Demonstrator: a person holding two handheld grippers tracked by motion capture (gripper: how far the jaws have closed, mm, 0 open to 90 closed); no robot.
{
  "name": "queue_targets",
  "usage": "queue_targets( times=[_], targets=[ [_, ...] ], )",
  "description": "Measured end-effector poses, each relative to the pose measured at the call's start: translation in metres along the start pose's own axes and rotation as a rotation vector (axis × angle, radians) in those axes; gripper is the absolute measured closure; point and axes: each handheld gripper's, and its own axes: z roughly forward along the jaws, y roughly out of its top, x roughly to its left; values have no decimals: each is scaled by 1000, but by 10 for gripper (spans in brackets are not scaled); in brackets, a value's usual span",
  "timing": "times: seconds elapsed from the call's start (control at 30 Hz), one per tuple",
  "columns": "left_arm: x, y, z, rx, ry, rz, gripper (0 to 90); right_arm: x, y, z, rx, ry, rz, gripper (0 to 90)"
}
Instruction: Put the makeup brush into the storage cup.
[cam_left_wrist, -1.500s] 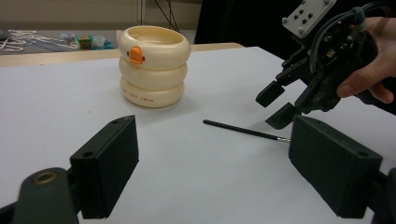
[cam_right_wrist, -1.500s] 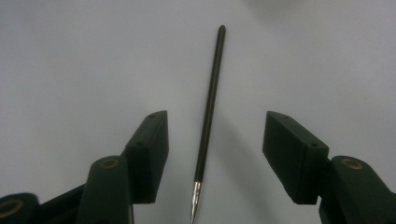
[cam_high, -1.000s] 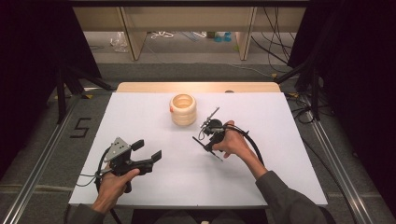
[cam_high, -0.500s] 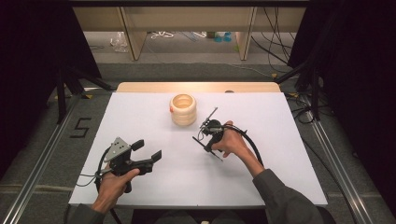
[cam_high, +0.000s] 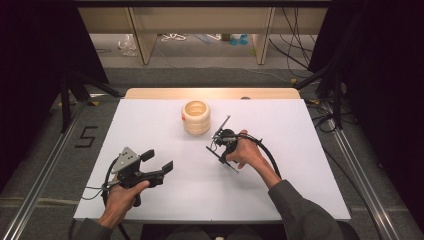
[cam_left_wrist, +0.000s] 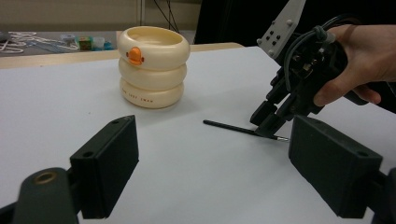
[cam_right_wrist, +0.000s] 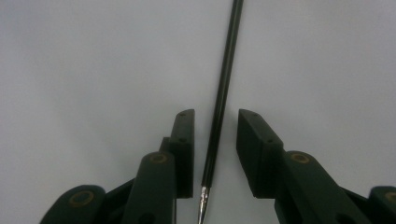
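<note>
Closing my right hand-held gripper (cam_right_wrist: 215, 154) around the thin black rigid brush (cam_right_wrist: 223, 93) near the cream ringed holder (cam_high: 196, 116); jaws narrowed, not yet pinching; it's light, slippery, best gripped mid-handle.

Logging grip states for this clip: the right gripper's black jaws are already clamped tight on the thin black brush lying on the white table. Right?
Not quite. In the right gripper view, the right gripper straddles the thin black brush on the white table, but its jaws have just been closing and gaps remain on both sides, so it is not clamped yet.
</note>
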Motion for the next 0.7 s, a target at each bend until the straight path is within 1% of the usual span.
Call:
queue_targets(
  times=[0.07, 0.23, 0.3, 0.33, 0.5, 0.53, 0.6, 0.63, 0.7],
  targets=[
    [0, 0, 0, 0, 0, 0, 155, 0, 1, 0, 14, -3, 7, 701],
    [0, 0, 0, -2, -1, -1, 155, 0, 2, 1, 22, 5, 3, 726],
    [0, 0, 0, -2, -1, -1, 155, 0, 2, 2, 29, 9, 19, 734],
    [0, 0, 0, -3, -1, -2, 155, 0, 2, 2, 29, 9, 19, 734],
    [0, 0, 0, -3, 0, -1, 155, -1, 1, 3, 36, 13, 13, 754],
    [1, 0, 0, -3, -1, -2, 155, -2, 1, 4, 36, 15, 3, 760],
    [1, 0, 0, -2, -2, 1, 155, -1, 1, 4, 38, 14, 2, 763],
    [1, 0, 0, -2, -2, 0, 155, -1, 1, 4, 48, 14, 6, 767],
    [0, 0, 0, -3, -1, -1, 155, -1, 2, 5, 49, 13, -4, 776]
  ],
)
